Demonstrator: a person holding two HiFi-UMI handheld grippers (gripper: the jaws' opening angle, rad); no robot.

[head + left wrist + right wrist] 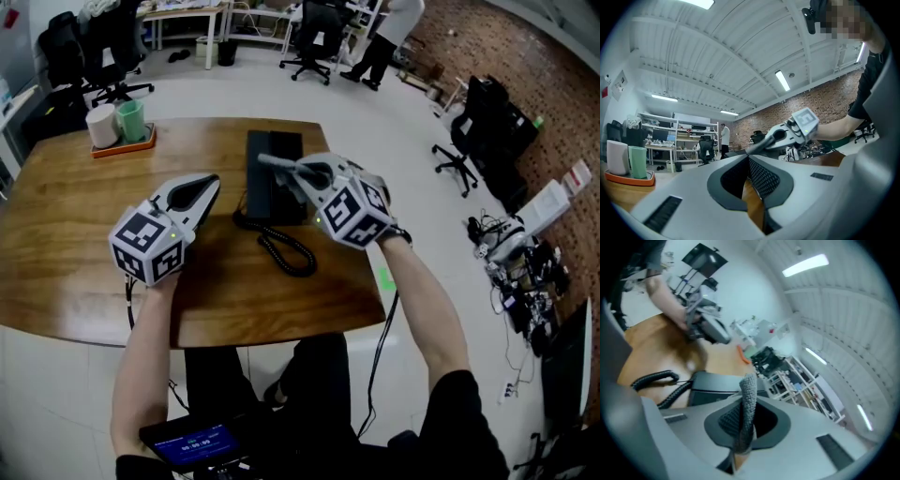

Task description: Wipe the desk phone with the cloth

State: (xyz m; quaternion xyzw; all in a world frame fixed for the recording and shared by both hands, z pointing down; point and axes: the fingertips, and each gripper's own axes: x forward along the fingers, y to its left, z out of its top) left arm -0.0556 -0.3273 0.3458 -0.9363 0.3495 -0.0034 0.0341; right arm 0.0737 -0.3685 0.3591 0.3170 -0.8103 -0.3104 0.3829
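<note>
Desk phone (272, 178), black and low, sits on the wooden worktop (75, 244) directly beneath the fingers of the right gripper (298, 173), which are pressed onto a strip of grey cloth (277, 161). In the right gripper view the cloth (750, 383) stands up past the fingertips as a narrow knitted band, with the phone (717, 385) just beyond and below it. The left gripper (214, 181) hovers off to the phone's side, its fingers closed tip to tip on nothing; its own view shows only bare wood through the hollow behind the tips (747, 157). The coiled cord (286, 248) loops across the worktop nearer the person than either pair of fingers.

The cloth looks soft and limp, likely to fold or drag, so the present pinch near one end, with a free tail to sweep, seems sound. The phone appears to be a rigid plastic body, probably light enough to slide under a firm wipe. Its keys and any resting handset may shift. Bracing it at a plain side edge, ahead of the left fingers, looks sensible, keeping clear of the springy cord.
</note>
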